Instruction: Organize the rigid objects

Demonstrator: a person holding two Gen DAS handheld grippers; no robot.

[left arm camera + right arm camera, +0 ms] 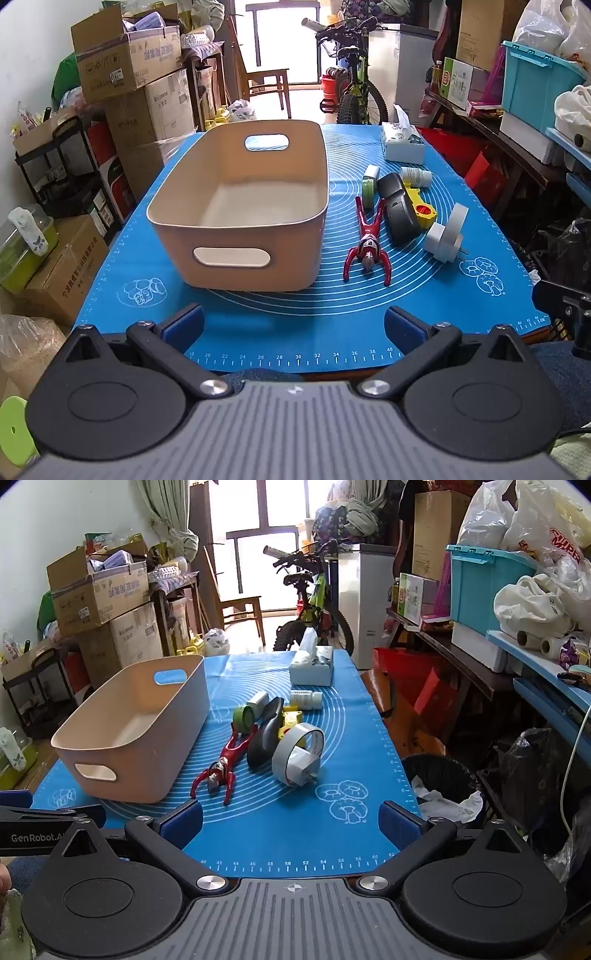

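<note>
An empty beige bin [236,258] [122,775] stands on the left half of the blue mat [295,343] [280,834]. Right of it lie a red figure [367,243] [218,770], a dark grey mouse-like object [400,212] [266,738], a yellow toy [421,206] [290,718], a grey tape roll with a white plug [447,232] [297,755], a green roll [368,188] [243,716] and a white bottle [415,176] [306,698]. My left gripper [293,326] and right gripper [291,818] hover open over the mat's near edge, both empty.
A tissue box [402,144] [312,666] sits at the mat's far end. Cardboard boxes [129,66] stack up on the left, shelves with a teal crate [484,583] on the right, a bin with paper [443,790] by the table, a bicycle [354,81] behind.
</note>
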